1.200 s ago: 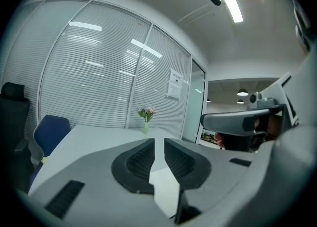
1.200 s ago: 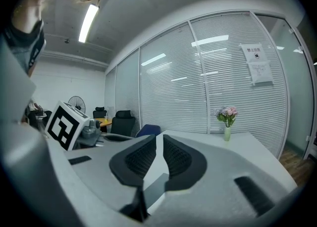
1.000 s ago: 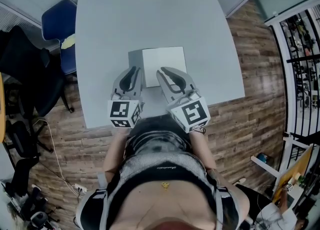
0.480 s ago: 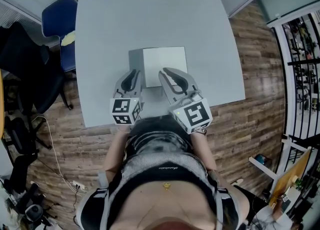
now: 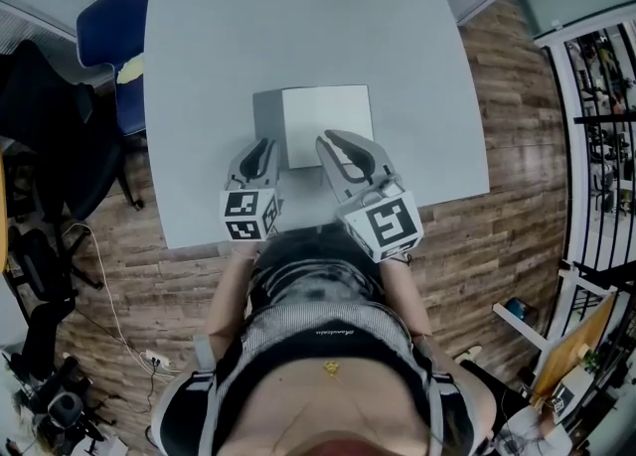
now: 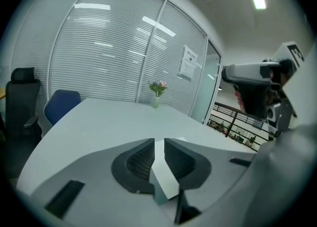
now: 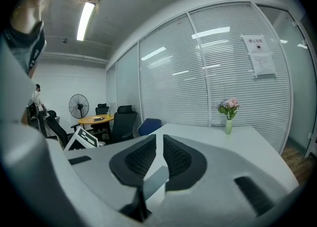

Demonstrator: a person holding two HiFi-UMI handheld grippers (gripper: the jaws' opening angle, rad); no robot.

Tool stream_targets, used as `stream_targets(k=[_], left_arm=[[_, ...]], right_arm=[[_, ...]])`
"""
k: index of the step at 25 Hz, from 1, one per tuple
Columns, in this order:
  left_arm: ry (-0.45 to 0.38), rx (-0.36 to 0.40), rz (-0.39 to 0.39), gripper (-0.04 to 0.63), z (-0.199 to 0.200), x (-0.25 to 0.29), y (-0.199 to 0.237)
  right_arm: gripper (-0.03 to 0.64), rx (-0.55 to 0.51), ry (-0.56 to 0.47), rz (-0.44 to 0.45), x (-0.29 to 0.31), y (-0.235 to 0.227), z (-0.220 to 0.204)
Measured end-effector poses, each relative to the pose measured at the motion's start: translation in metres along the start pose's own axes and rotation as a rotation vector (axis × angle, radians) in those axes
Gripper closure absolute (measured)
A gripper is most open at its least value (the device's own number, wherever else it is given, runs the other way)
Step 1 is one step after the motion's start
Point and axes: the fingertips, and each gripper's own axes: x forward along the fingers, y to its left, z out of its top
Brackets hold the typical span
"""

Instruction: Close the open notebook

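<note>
my left gripper (image 5: 260, 144) and right gripper (image 5: 334, 136) sit over the open notebook's (image 5: 326, 118) near edge on the desk (image 5: 214, 37), both barely parted, pinching nothing.

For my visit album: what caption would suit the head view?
A person's left gripper and right gripper point at the near edge of an open notebook on a grey table.

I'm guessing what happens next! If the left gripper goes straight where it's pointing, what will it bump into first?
Probably the open notebook. The left gripper tilts down toward it, and in the left gripper view the paper lies just past the slightly parted jaws. Depth is hard to judge, so that is a best guess.
</note>
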Motion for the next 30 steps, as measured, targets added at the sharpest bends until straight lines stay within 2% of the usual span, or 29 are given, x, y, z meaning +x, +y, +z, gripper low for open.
stream_targets(k=[16,30], left_arm=[[0.154,-0.036,0.050,0.557,-0.057,0.017,0.024],[0.274,-0.098,0.115,0.557,-0.101,0.031,0.050]], right_arm=[[0.571,0.035,0.076,0.009,0.001,-0.006,-0.021],[0.571,0.009,0.089,-0.043,-0.015,-0.024,-0.029]])
